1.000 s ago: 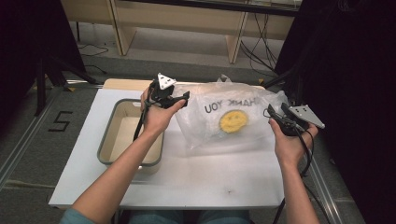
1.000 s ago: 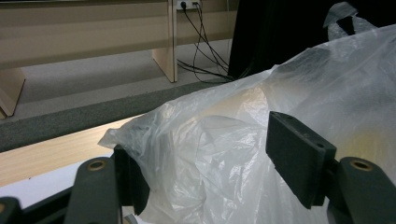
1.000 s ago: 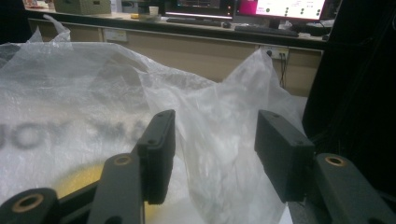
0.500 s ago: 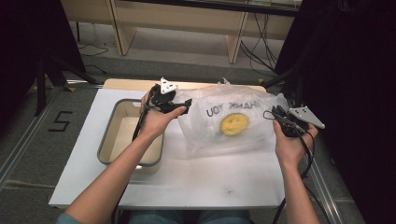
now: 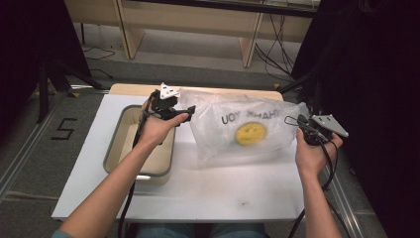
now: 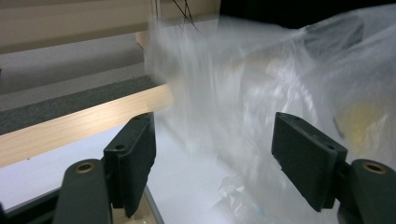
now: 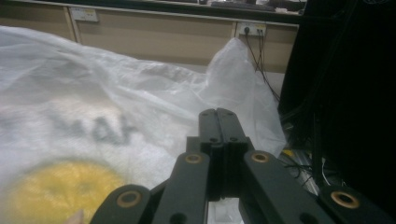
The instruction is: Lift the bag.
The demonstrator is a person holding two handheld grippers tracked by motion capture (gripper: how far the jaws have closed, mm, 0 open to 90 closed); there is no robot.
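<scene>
A clear plastic bag [image 5: 233, 126] with dark lettering and a yellow smiley [image 5: 249, 133] lies puffed up on the white table [image 5: 198, 191]. My left gripper [image 5: 184, 111] is at the bag's left end. In the left gripper view it [image 6: 215, 135] is open, with blurred bag film [image 6: 261, 84] hanging between and beyond the jaws. My right gripper [image 5: 292, 120] is at the bag's right end. Its jaws [image 7: 218, 114] are pressed together on the film [image 7: 116, 98], whose creases run toward the tips. The smiley [image 7: 56, 191] shows low at the left.
A beige tray with a grey rim [image 5: 111, 148] stands on the table's left part, under my left forearm. A wooden strip [image 5: 138, 89] edges the table's far side. Beyond it are the floor, desk legs and cables. Dark curtains stand at both sides.
My left gripper has drifted slightly left and down along the bag's left end, and the film there is blurred with motion. The right gripper has hardly moved.
</scene>
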